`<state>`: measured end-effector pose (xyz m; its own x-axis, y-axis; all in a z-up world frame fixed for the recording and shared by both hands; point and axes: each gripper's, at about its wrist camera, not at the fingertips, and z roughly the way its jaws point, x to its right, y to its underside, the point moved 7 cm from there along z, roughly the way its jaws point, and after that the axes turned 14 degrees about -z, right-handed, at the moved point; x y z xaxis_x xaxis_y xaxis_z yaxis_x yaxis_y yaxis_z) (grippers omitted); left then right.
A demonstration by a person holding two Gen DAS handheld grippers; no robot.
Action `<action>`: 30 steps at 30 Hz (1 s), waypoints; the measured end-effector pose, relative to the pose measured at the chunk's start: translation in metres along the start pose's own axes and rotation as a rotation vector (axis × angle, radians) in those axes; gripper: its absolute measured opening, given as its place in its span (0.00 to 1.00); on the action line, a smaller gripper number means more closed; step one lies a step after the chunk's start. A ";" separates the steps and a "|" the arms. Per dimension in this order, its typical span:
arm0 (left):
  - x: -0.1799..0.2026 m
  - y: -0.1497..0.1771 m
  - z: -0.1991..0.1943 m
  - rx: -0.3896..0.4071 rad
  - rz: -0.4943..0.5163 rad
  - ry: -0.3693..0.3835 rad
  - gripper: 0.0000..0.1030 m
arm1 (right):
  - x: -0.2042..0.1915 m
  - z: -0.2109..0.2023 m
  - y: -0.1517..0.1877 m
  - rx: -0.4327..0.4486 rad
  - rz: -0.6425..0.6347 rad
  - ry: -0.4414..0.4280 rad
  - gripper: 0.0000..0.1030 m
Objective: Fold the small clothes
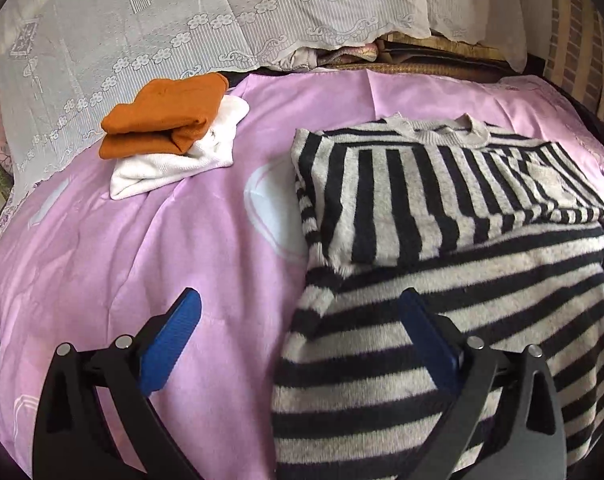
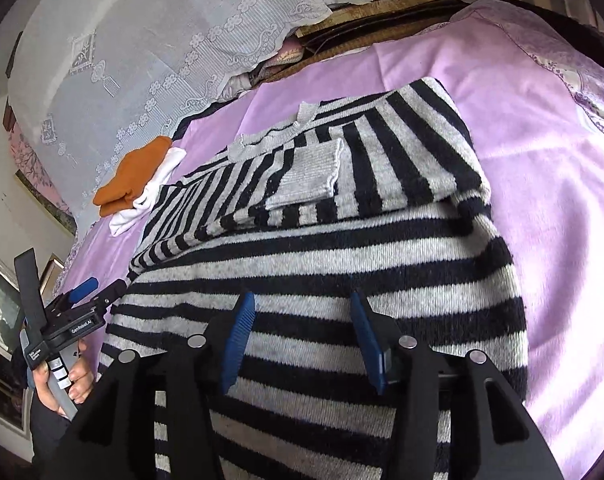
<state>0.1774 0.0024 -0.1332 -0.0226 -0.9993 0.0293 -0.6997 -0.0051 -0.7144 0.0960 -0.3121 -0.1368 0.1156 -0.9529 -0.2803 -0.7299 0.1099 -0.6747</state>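
Sweater: we have the striped sweater (image 1: 442, 208) lying on the pink bedspread (image 1: 182, 240), its collar toward the far edge and its hem toward us.
Step in hand: we judge the sleeves are already folded in, so what remains is to fold the hem end up over the collar end.
How to do it well: we should take the hem at both corners at once, lift evenly, and lay it flush with the shoulders so the side edges line up and no crease is trapped.
Left gripper (image 1: 298, 312): released, jaws wide apart, one blue pad over the bedspread and the other over the sweater's left edge, nothing between them.
Right gripper (image 2: 302, 336): partly spread above the sweater's lower half; we see no cloth pinched between its pads.
Hand (image 2: 68, 376): bare fingers around the handle of the left gripper, seen from the right wrist view.
Look of the knit: thick, fuzzy, black and grey bands; a grey ribbed cuff (image 2: 310, 176) lies across the chest, with sleeve stripes running across the body's.
Finished pile: an orange garment (image 1: 162, 116) stacked on a white garment (image 1: 174, 168), well apart to the far left.
Risk: we expect the bulky knit to slump if one corner lags.
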 end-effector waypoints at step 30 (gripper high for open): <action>-0.021 0.046 -0.065 0.064 0.031 -0.030 0.95 | -0.037 -0.077 0.069 0.000 -0.179 0.086 0.62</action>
<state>0.0990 0.0254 -0.1216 -0.0218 -0.9997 -0.0139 -0.6518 0.0247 -0.7580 -0.0105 -0.2914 -0.1204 0.1853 -0.9780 -0.0962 -0.7031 -0.0635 -0.7082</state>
